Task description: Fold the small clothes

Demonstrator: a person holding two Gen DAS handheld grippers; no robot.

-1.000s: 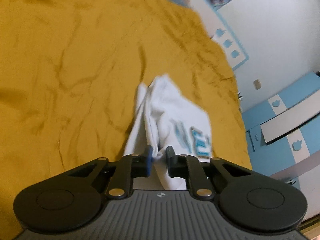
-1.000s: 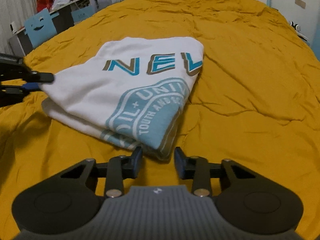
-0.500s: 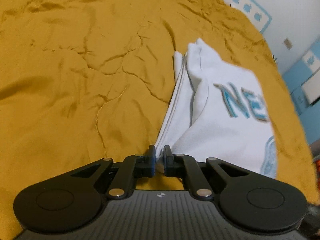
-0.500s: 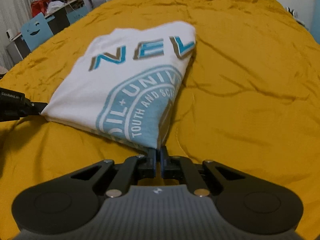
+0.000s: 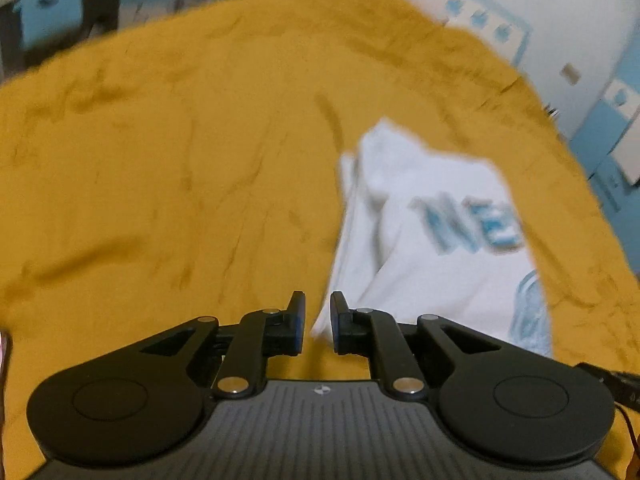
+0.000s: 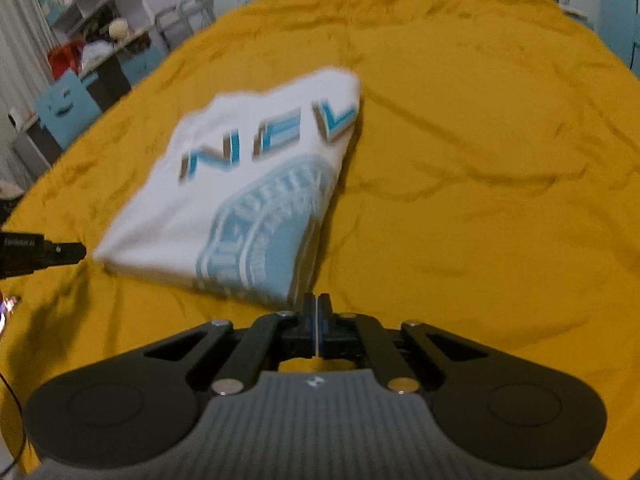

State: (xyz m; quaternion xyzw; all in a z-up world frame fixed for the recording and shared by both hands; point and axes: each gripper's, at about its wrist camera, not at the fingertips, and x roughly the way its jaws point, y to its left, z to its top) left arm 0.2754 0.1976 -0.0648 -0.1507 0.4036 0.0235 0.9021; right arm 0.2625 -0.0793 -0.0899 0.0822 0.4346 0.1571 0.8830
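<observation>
Mustard-yellow, wrinkled bedding [image 6: 480, 140] filled both views, with blue furniture and shelves blurred behind it. On this cover lay the folded white shirt [image 6: 248, 184], with blue letters and a round blue emblem on top. My right gripper [image 6: 317, 308] was pressed together at the near corner of the shirt, by the emblem; a thin pale line showed between its pads, so it seemed to pinch the fabric edge there. My left gripper [image 5: 317, 320] was at the other near corner, and its jaws were opening: the white corner of the shirt sat in the gap, against the right finger [image 5: 340, 320], while the left finger stood a little off it. From the right camera I saw the left gripper's dark tip just beside that corner, but contact was not clear. Both views were smeared by motion.
</observation>
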